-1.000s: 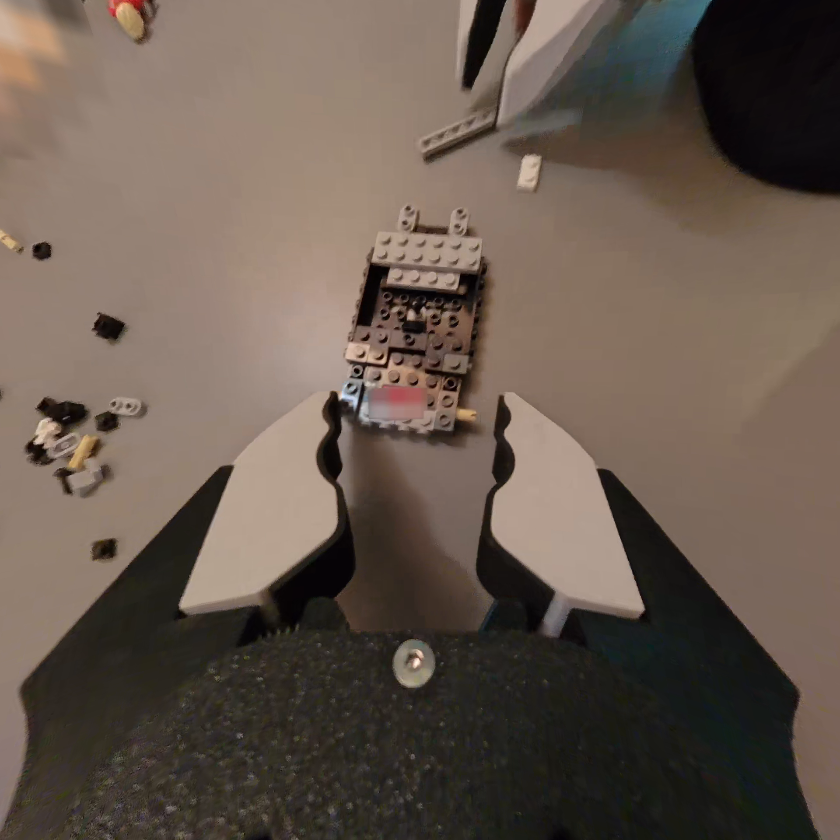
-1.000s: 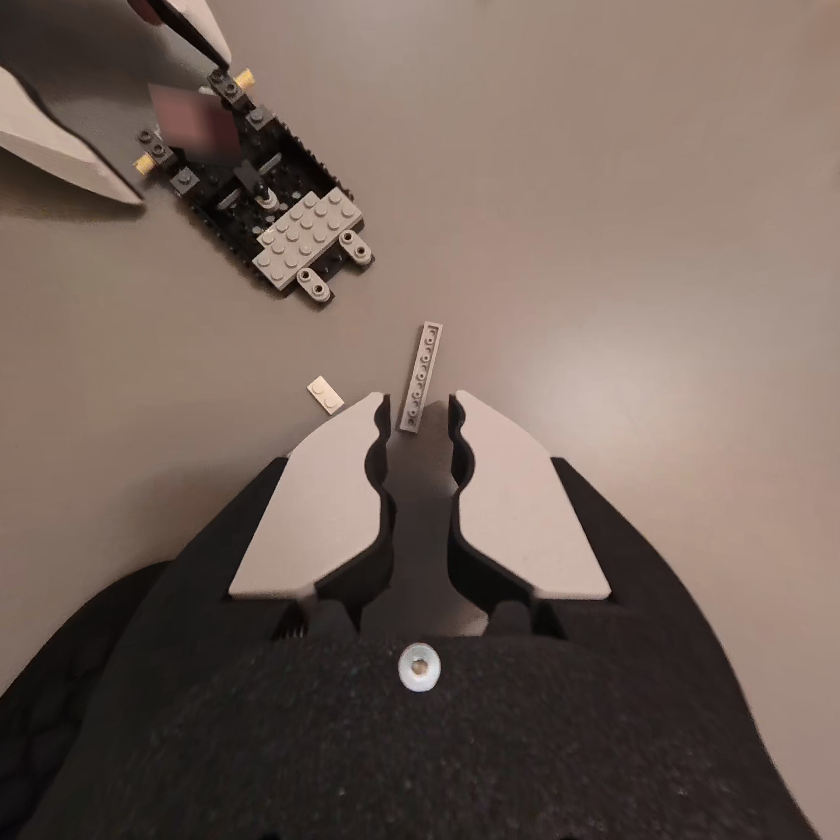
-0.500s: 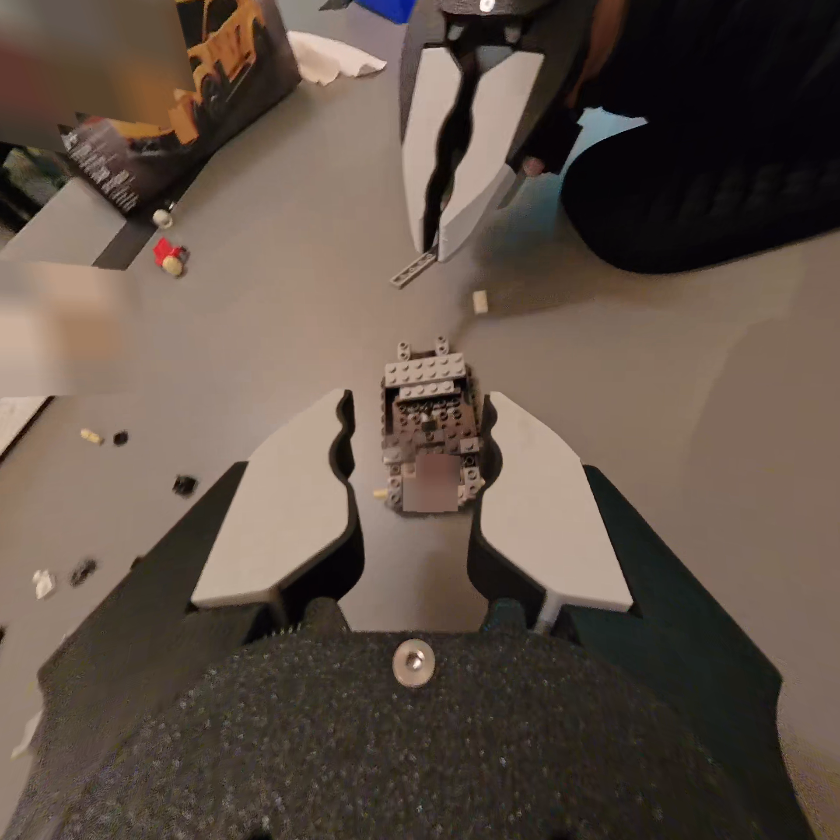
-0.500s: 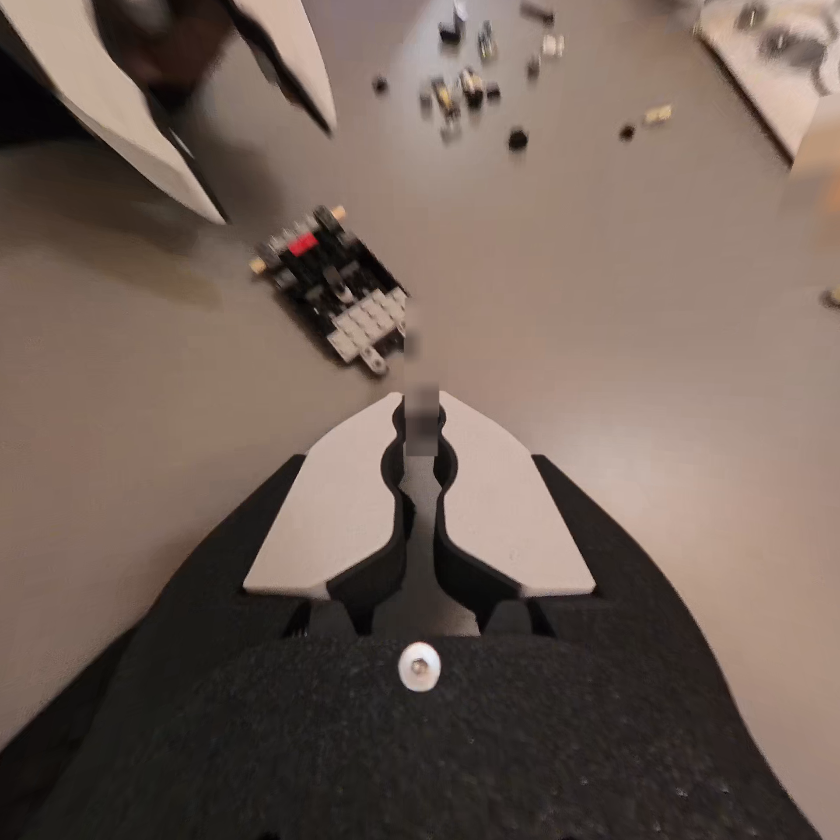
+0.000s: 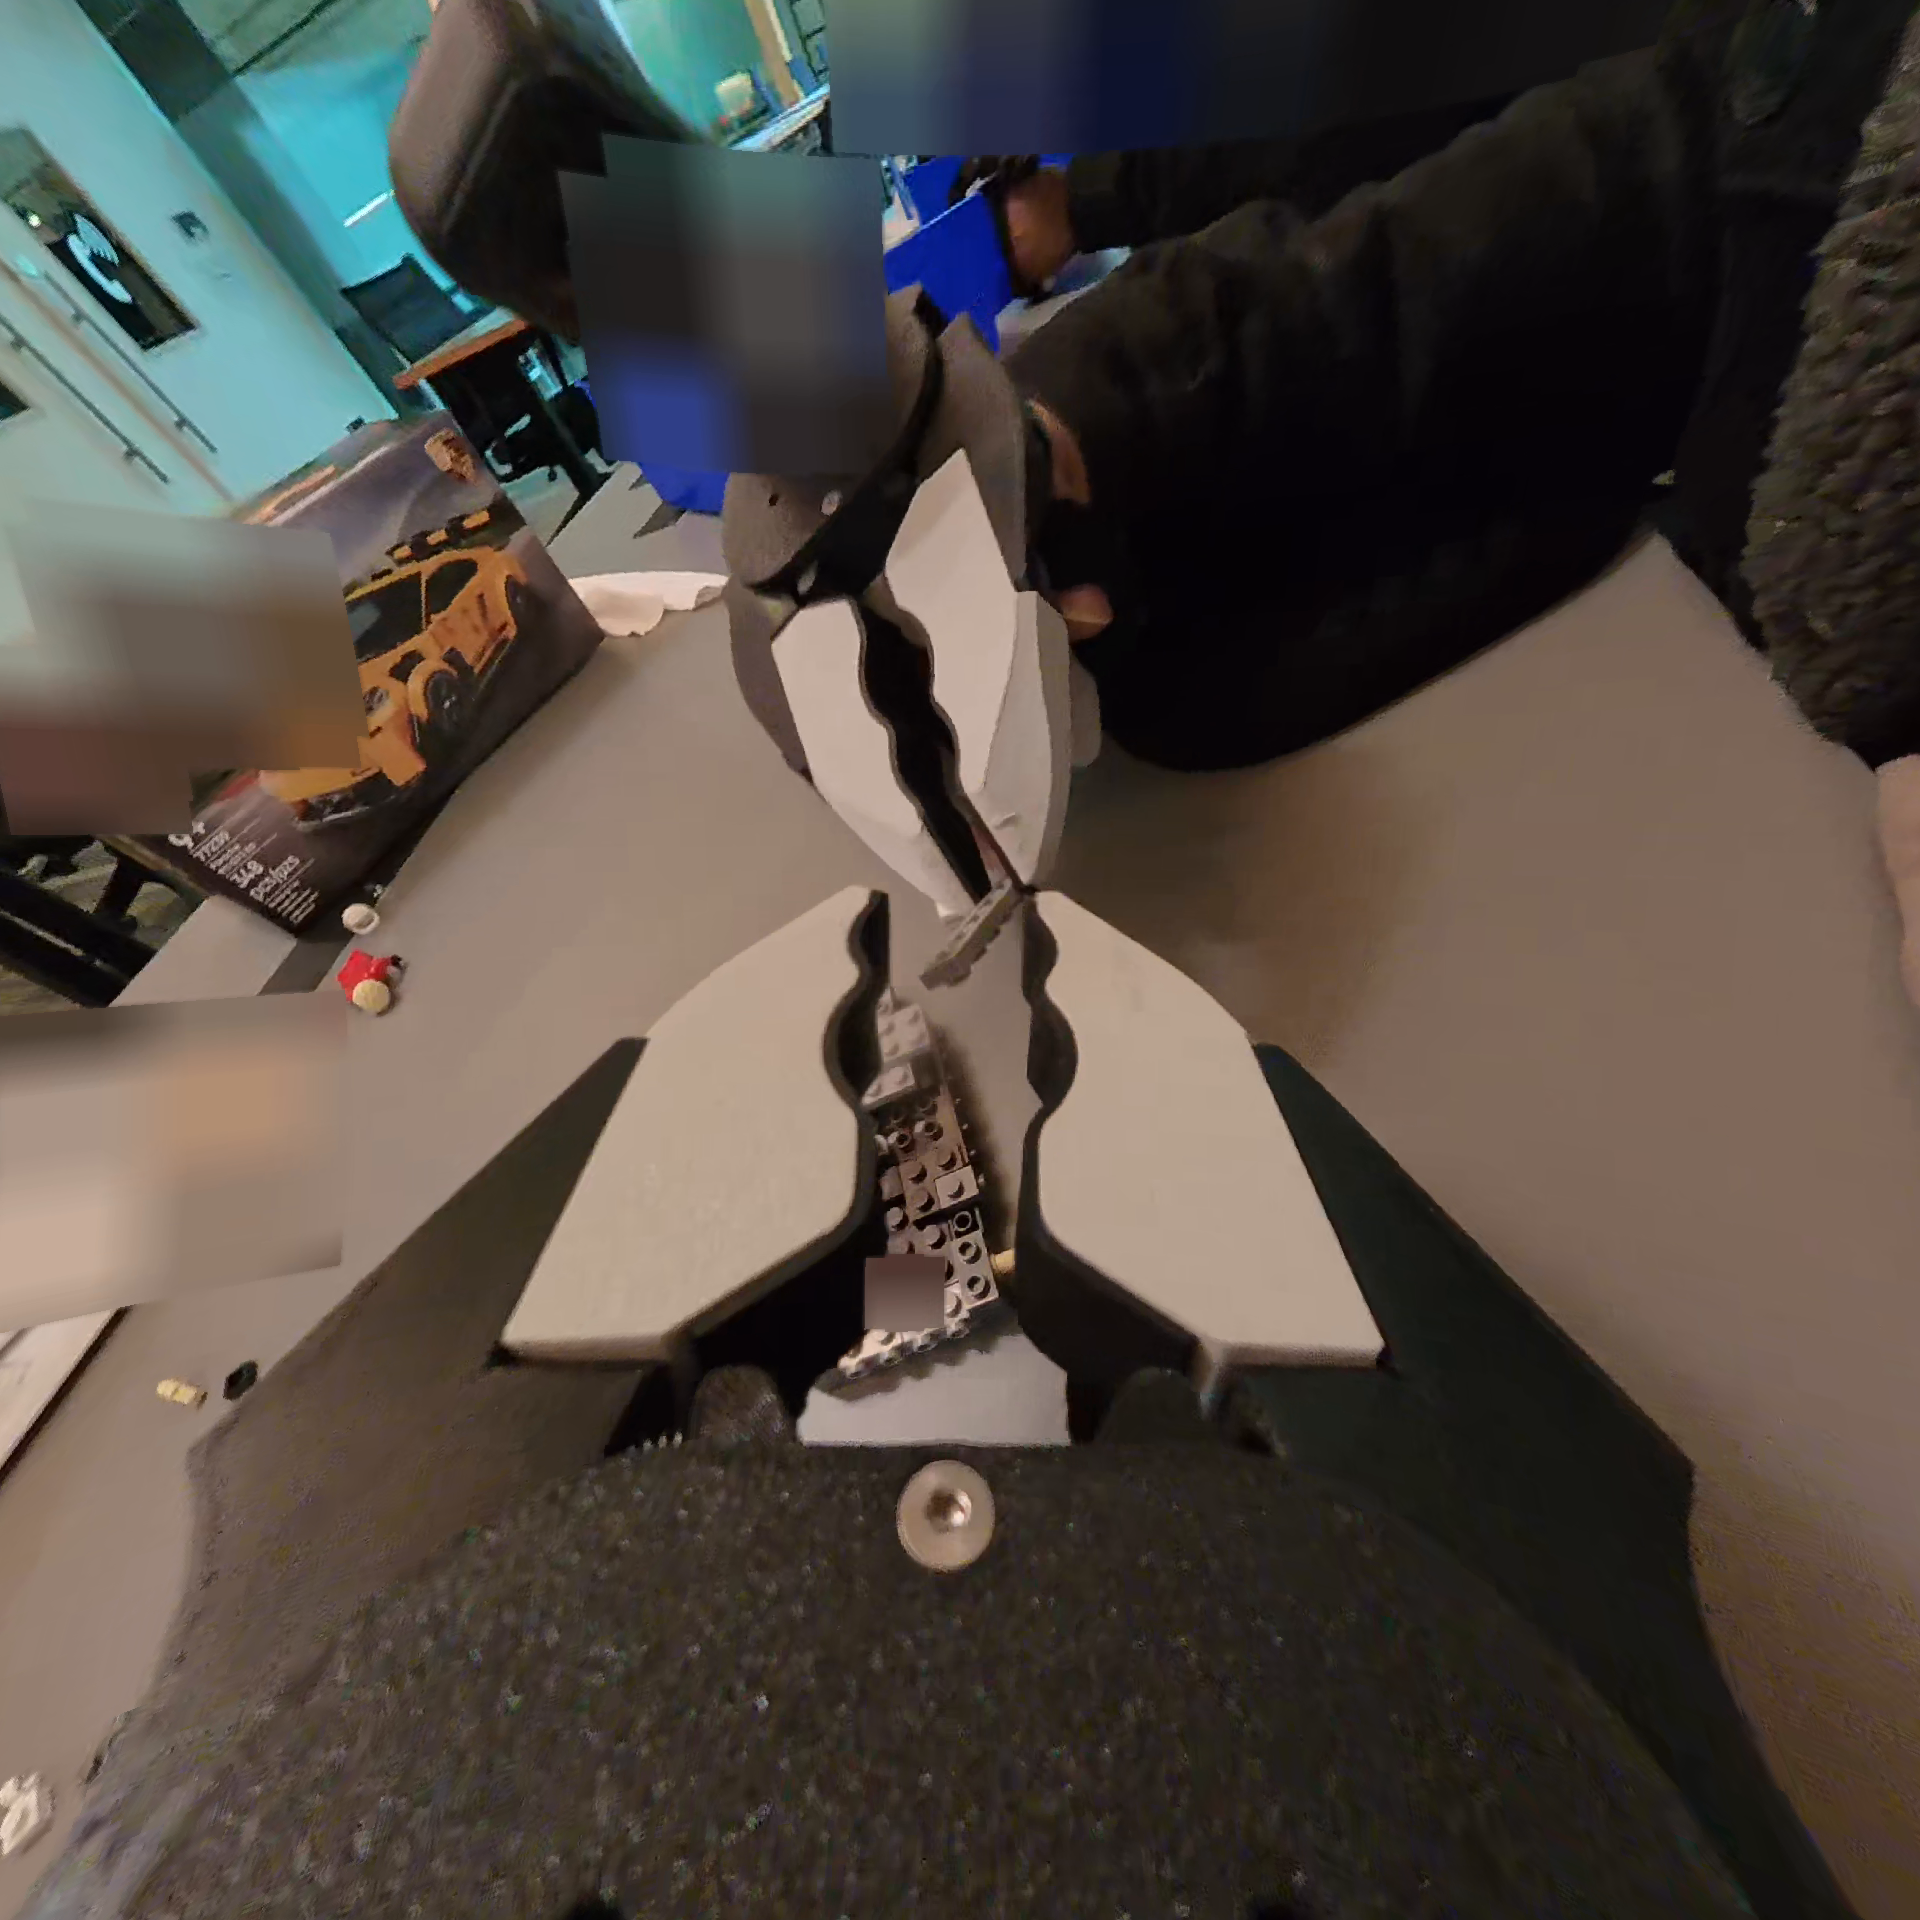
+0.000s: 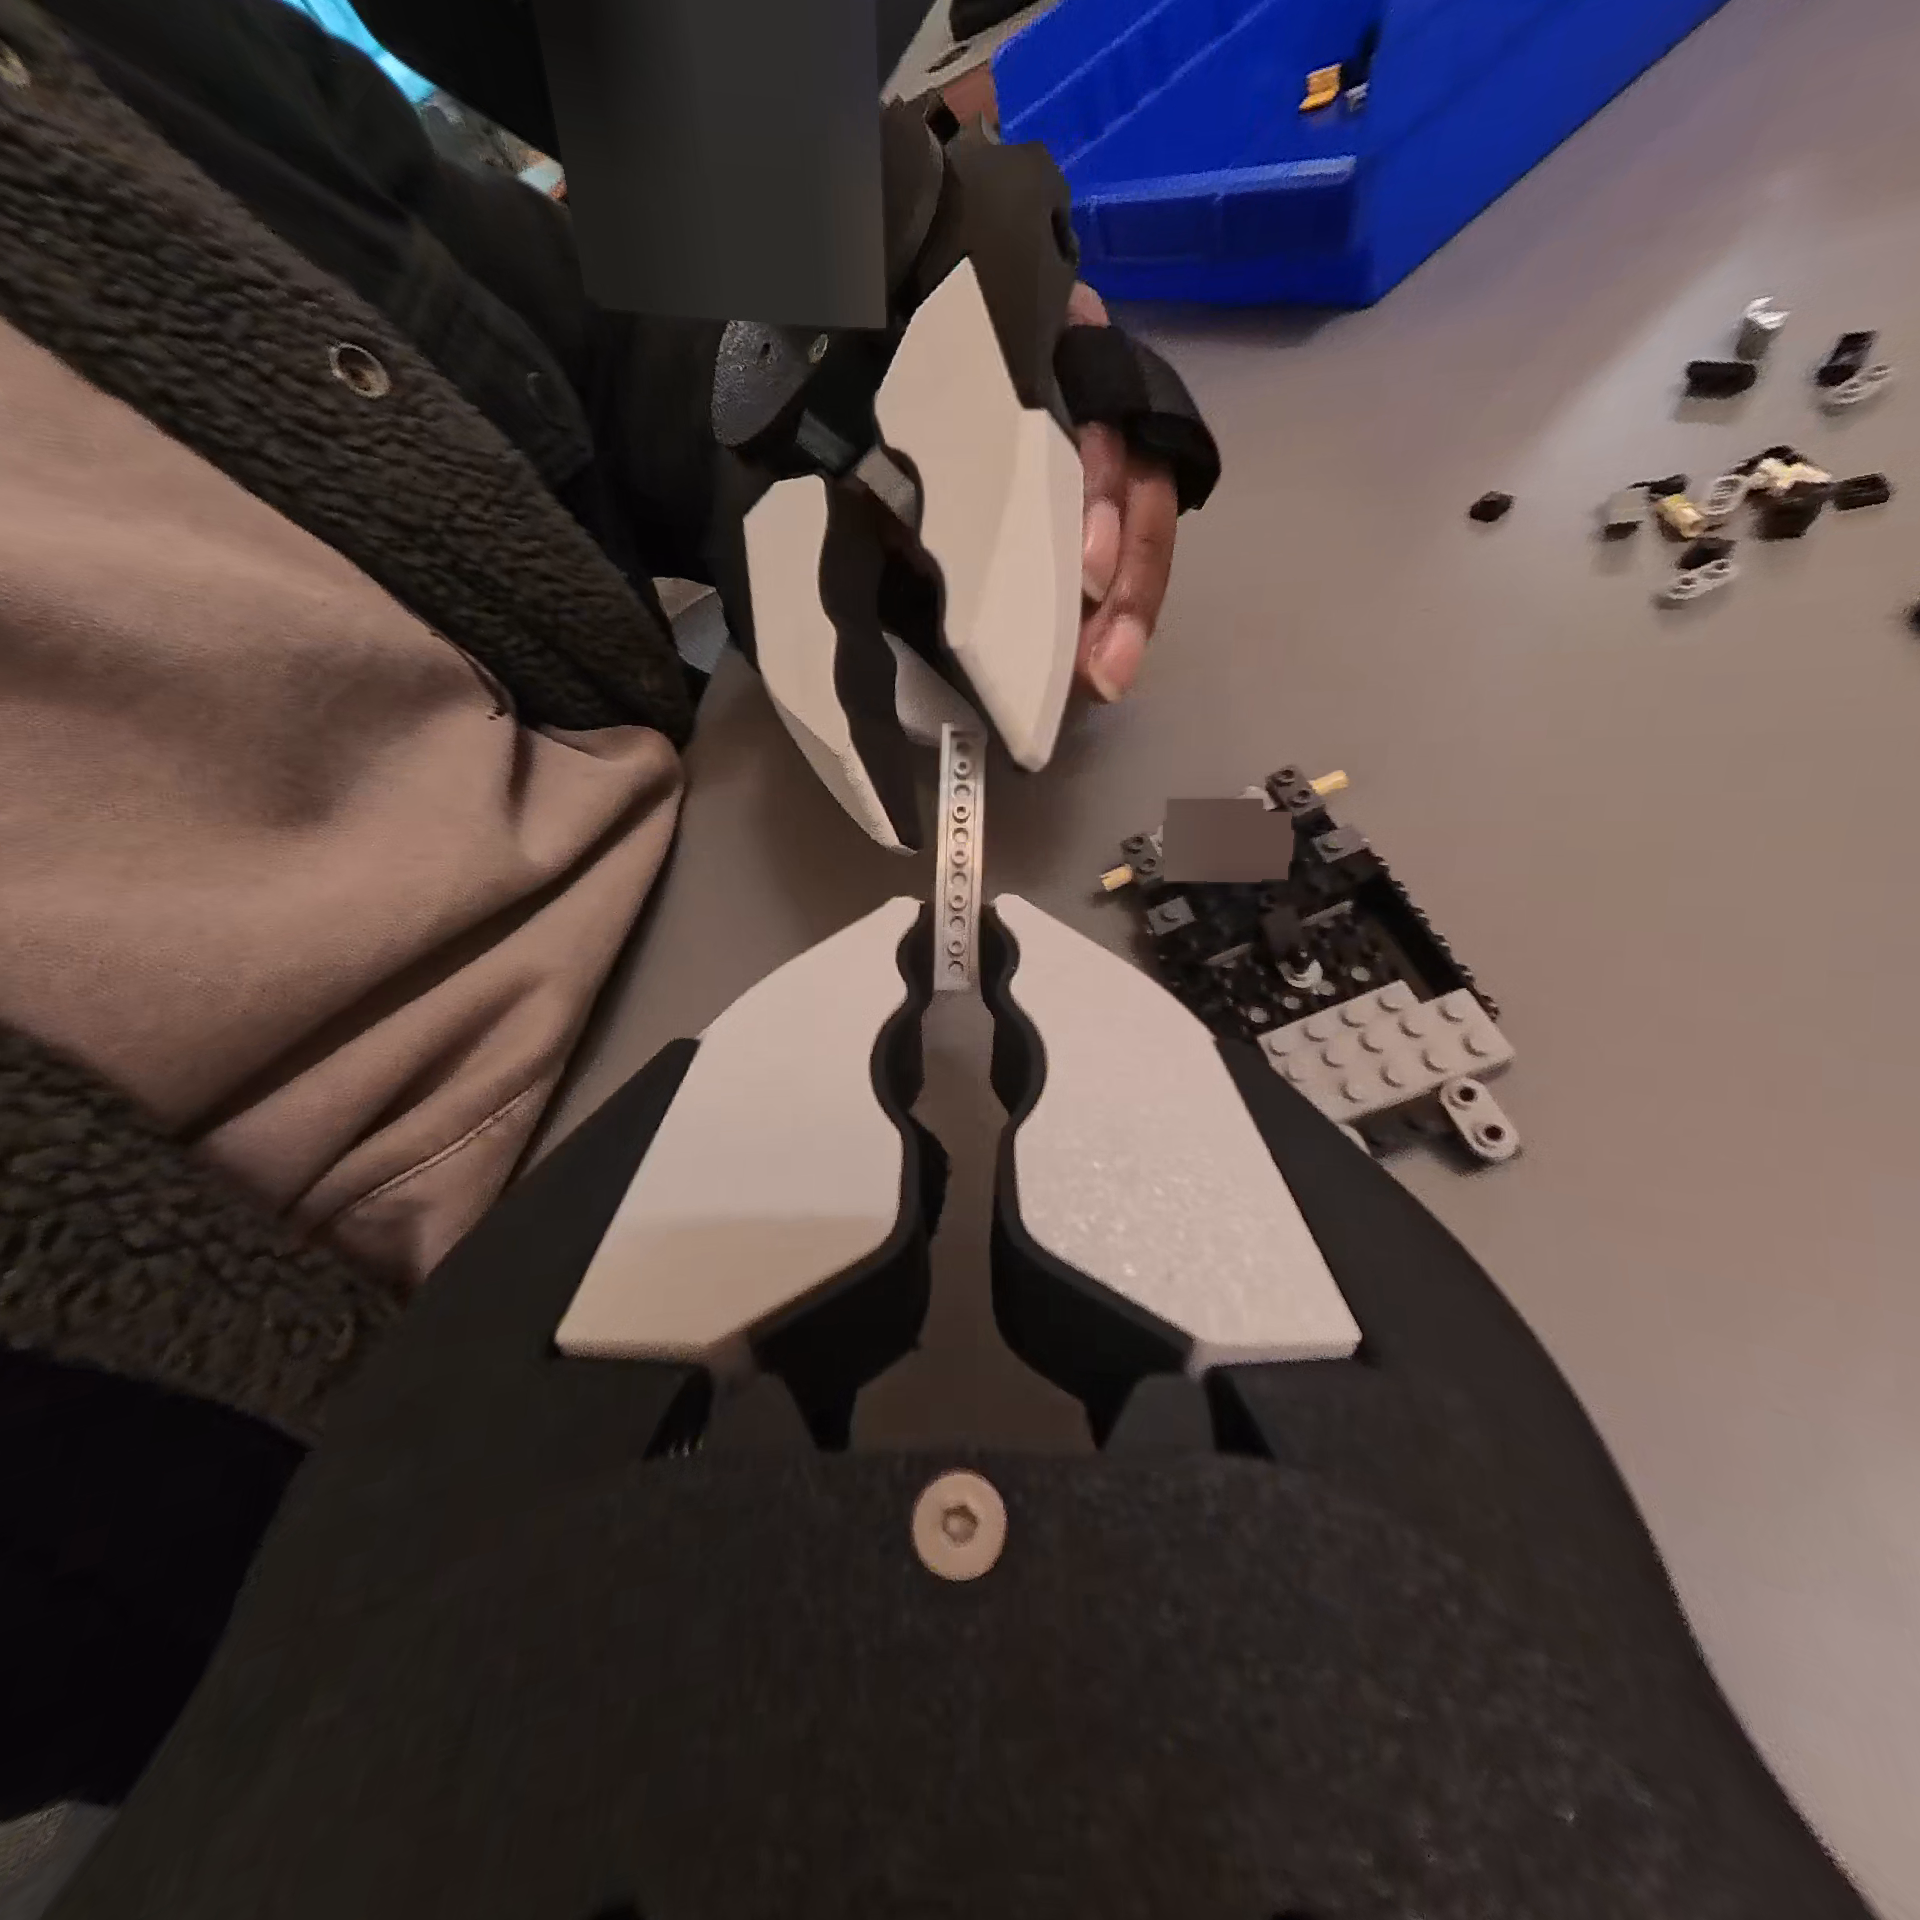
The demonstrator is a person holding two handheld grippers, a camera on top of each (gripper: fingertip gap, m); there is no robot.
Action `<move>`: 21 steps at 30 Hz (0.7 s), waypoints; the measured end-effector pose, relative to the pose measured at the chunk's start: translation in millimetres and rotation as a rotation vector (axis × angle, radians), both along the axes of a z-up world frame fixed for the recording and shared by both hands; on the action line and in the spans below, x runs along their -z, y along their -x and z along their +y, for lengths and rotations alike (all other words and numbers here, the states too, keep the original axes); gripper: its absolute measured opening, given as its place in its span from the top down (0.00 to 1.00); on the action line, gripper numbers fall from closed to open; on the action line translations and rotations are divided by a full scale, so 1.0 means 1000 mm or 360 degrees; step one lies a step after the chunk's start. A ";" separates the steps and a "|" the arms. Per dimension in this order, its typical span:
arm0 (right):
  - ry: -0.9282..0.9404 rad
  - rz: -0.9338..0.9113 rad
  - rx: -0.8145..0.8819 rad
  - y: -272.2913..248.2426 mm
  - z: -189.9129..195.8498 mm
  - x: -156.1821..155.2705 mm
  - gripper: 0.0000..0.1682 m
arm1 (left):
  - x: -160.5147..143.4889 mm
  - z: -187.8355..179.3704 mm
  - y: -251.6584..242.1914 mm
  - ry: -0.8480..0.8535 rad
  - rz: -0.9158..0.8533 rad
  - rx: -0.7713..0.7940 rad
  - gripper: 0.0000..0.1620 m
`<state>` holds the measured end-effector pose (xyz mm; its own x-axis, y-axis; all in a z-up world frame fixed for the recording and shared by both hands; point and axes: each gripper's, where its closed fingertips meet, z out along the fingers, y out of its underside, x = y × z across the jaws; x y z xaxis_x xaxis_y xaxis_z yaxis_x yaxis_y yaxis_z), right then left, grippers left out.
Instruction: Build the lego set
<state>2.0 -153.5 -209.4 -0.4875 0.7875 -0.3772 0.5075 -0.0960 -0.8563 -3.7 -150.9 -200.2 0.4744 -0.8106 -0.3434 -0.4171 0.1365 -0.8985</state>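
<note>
Left wrist view: the left gripper (image 5: 956, 914) has its jaws apart above the lego chassis (image 5: 925, 1174) on the desk (image 5: 1455, 935).

Right wrist view: the right gripper (image 6: 958, 914) has its jaws clamped on a long grey plate (image 6: 960, 862); the chassis lies right of it.

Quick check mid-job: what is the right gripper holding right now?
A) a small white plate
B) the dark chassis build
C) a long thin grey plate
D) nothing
C: in the right wrist view the right gripper is shut on the long thin grey plate, which sticks out past its fingertips, while the dark chassis build lies apart on the table.
</note>
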 end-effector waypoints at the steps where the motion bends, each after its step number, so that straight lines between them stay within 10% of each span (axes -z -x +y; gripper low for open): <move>1: 0.0017 -0.0003 -0.0015 0.000 -0.002 0.000 0.96 | 0.000 -0.002 -0.001 -0.0014 0.0006 0.0014 0.88; 13: 0.0102 -0.0009 -0.0044 0.001 -0.005 -0.001 0.96 | -0.004 -0.006 -0.001 -0.0093 0.0016 0.0022 1.00; 21: 0.0133 0.0003 -0.0080 -0.002 -0.009 -0.004 0.96 | -0.001 -0.007 -0.002 -0.0123 0.0061 0.0028 0.86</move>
<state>3.7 -162.3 -205.4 -0.5263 0.7277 -0.4398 0.5120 -0.1417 -0.8472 -2.0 -158.1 -199.2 0.4454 -0.7892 -0.4228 -0.4481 0.2123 -0.8684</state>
